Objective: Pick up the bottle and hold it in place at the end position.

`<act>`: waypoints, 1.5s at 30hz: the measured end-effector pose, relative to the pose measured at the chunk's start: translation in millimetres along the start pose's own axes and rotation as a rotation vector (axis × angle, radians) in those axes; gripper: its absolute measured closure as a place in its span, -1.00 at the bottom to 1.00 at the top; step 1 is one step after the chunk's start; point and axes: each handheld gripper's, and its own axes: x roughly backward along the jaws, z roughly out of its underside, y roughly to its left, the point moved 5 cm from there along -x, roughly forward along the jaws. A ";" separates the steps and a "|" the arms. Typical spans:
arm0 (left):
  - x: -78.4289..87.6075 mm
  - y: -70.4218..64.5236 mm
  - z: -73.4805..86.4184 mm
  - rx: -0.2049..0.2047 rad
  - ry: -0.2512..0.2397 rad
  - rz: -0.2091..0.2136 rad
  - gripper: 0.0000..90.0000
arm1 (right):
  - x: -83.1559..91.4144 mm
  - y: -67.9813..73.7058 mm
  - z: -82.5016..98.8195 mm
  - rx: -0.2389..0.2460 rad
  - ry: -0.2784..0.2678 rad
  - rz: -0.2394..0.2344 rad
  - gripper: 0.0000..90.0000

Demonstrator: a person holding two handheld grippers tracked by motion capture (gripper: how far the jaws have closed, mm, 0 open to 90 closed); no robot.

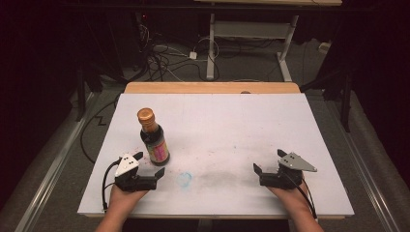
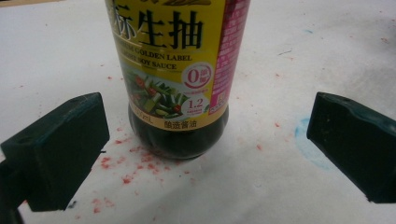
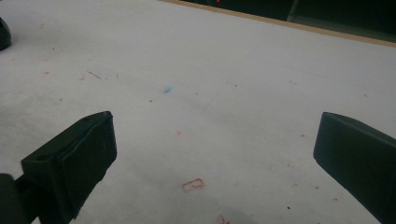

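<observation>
Two grippers are being held low over the white table [image 1: 232, 125], and only the left one is being lined up on anything. At the left, the soy sauce bottle [image 1: 153, 137] is standing upright, its long axis vertical, just ahead of the left gripper [image 1: 151, 165]; in the left gripper view the bottle [image 2: 177, 79] is being framed between the wide-spread jaws, which are touching nothing. Red specks [image 2: 126, 163] are being shown scattered round its base. A faint blue smudge [image 1: 184, 179] is lying between the hands. At the right, the right gripper [image 1: 269, 166] is being kept well apart from the bottle, jaws likewise spread wide and empty over bare tabletop.
</observation>
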 end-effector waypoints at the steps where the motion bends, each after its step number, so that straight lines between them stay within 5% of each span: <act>1: -0.2 -0.2 0.4 -0.003 0.002 0.001 -1.00 | 0.6 0.7 -0.1 0.005 -0.009 0.000 -0.99; 27: -1.8 0.2 -0.8 0.009 0.021 0.000 -1.00 | 1.7 1.4 -0.1 0.016 -0.021 -0.002 -0.99; 45: -3.0 0.6 -27.0 0.056 -0.009 0.006 -1.00 | 1.4 1.5 -0.1 0.018 -0.019 -0.006 -0.99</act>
